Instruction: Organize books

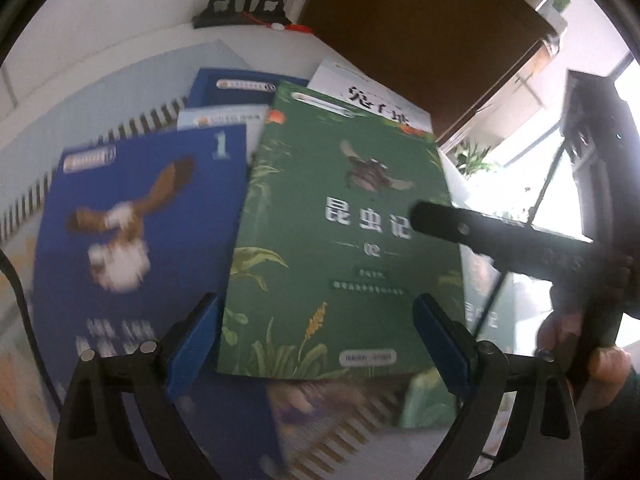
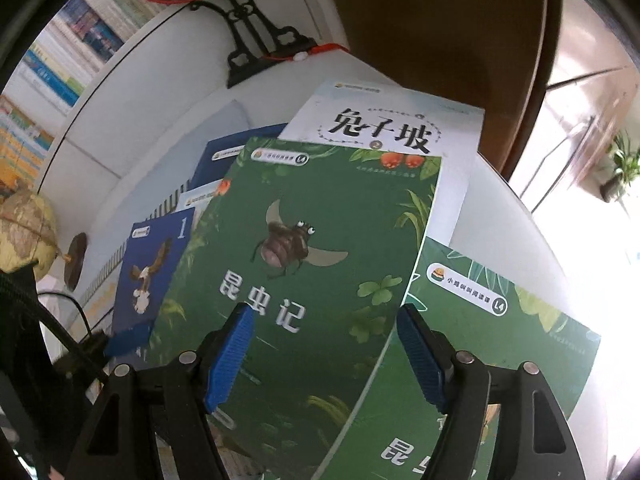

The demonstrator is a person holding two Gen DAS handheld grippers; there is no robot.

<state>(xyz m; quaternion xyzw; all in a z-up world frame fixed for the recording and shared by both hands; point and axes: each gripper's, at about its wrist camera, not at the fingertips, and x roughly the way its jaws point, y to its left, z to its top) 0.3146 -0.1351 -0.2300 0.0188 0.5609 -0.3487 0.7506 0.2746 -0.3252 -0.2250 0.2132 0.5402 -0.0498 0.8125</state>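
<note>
A green book with a beetle on its cover (image 1: 340, 220) (image 2: 312, 240) lies on top of a loose pile on the white table. Left of it is a blue book with an eagle (image 1: 132, 220) (image 2: 152, 268). Behind it lies a white book (image 1: 372, 100) (image 2: 392, 128), and a second green book (image 2: 500, 320) shows under its right side. My left gripper (image 1: 316, 320) hangs open over the green book's near edge. My right gripper (image 2: 324, 316) is open above the same book's right half, nothing pressed between the pads. One of its black fingers (image 1: 480, 236) reaches in over the book's right edge.
A spiral-bound pad (image 1: 120, 132) and another blue book (image 1: 232, 88) lie under the pile. A black ornate stand (image 2: 260, 40) is at the back, a globe (image 2: 24, 232) at far left, dark brown furniture (image 2: 440, 20) behind. A hand (image 1: 580, 344) holds the right gripper.
</note>
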